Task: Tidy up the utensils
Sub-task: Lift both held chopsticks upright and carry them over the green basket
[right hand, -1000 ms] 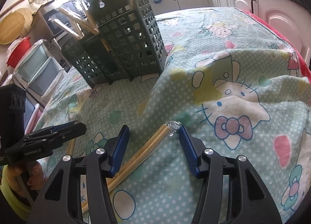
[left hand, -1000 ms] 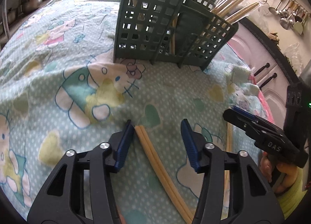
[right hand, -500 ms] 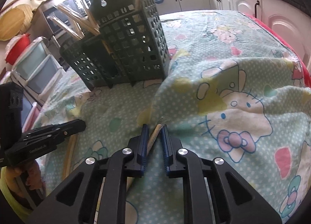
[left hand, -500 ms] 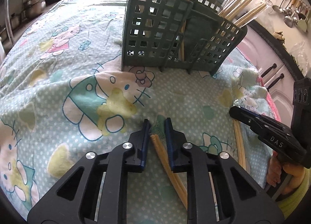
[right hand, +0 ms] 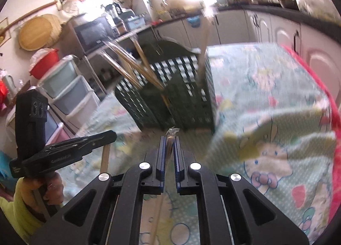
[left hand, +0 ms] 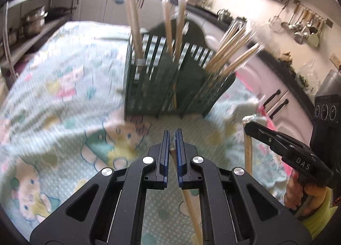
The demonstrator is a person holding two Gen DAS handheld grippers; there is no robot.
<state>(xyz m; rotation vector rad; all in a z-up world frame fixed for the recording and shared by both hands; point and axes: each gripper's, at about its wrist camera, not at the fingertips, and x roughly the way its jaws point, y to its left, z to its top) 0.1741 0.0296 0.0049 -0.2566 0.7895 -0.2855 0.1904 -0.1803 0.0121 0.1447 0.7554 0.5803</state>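
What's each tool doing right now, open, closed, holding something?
Left tool: closed on a wrapped pair of chopsticks.
Right tool: closed on another wrapped chopstick pair.

Motion blur smears the green utensil caddy ahead of my left gripper; grid holes unreadable, can't tell which compartment each chopstick sits in. Wrapped chopsticks in its jaws run off the bottom edge, rear end unseen. Same with my right gripper: chopstick pair cut off below. Cartoon-print tablecloth blurred on both sides.
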